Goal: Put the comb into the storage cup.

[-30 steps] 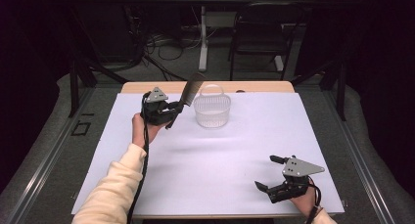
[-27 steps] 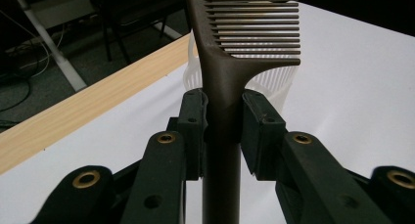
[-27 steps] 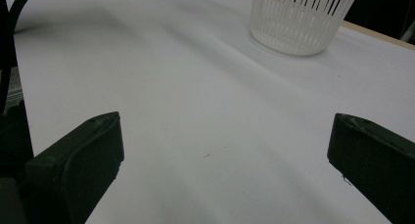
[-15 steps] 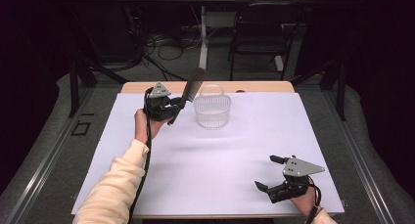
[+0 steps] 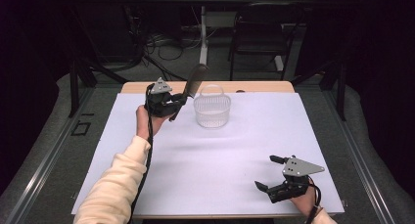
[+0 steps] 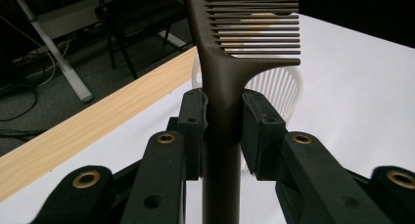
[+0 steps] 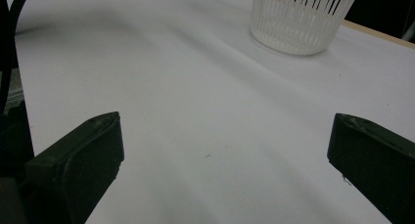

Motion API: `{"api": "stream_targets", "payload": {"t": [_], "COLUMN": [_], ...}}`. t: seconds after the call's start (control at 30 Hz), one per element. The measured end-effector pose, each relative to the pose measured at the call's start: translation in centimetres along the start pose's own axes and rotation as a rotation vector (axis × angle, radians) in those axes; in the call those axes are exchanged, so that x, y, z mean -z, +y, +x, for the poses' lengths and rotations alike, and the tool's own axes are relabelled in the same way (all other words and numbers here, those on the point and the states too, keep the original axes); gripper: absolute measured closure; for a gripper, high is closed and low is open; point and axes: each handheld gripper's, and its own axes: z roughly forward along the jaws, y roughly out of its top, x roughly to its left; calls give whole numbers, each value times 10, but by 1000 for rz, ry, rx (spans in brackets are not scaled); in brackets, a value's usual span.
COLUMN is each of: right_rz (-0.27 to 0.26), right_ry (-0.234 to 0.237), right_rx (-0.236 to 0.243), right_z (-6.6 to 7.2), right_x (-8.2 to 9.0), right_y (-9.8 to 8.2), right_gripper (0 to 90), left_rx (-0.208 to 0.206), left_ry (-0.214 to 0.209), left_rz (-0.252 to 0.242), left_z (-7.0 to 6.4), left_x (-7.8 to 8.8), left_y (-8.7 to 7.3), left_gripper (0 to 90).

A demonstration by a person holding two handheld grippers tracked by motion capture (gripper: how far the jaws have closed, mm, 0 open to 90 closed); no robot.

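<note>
Basically, a white-covered table [image 5: 220, 170] is seen, with a white slotted basket [image 5: 212, 108] set near its far edge. Just left of the basket, a brown comb [image 6: 230, 62] is clamped by its handle in the left gripper [image 5: 169, 102], teeth raised. Right gripper [image 5: 268, 174] is rested near the front edge, jaws spread wide, nothing held.

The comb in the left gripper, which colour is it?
Dark brown; the comb shows best in the left gripper view.

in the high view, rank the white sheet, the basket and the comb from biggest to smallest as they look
1. white sheet
2. white slotted basket
3. brown comb, partly hidden in the left gripper, so its full length is unsure
</note>
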Motion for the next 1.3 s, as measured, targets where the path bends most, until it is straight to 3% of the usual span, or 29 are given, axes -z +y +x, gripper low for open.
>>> {"api": "stream_targets", "payload": {"t": [1.3], "right_rz": [3], "right_ry": [-1], "right_rx": [5], "right_z": [0], "right_x": [0], "right_y": [0], "right_gripper": [0], "left_rx": [-26], "left_ry": [0], "left_rz": [-9], "left_z": [-2], "left_x": [-12], "left_y": [25], "left_gripper": [723]}}
